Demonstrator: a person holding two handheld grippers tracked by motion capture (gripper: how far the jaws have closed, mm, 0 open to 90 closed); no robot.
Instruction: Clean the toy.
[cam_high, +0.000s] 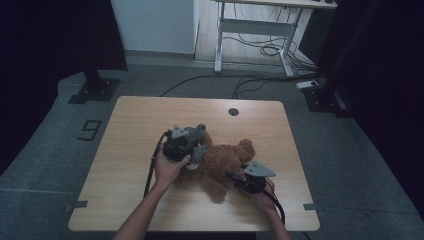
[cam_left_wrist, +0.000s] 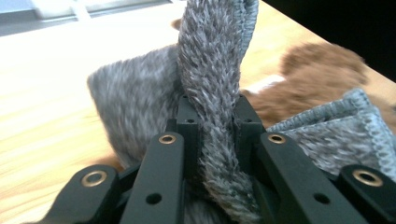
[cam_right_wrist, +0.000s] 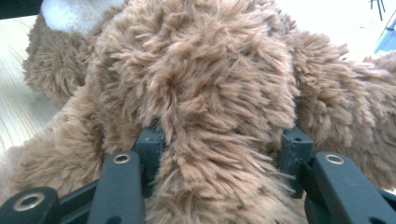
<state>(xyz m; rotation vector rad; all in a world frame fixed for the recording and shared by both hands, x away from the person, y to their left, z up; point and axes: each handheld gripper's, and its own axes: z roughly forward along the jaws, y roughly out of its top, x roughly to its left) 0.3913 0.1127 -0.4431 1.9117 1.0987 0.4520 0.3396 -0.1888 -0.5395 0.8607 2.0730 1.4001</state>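
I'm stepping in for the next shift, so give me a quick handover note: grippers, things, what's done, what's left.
Left gripper: shut on a fold of the grey cloth, lifted beside the teddy bear.
Right gripper: shut on a plush limb of the bear, which lies mid-table.
Done: both grips taken.
Left: probably getting the cloth onto or off the bear; unclear which.

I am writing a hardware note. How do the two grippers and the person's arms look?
Both grippers have black bodies; a grey three-cornered plate tops the right gripper. The left gripper carries grey parts too. A black cable trails from each toward the person. Up close, the fingers are black bars with brass-ringed holes. The forearms are bare, no sleeves.
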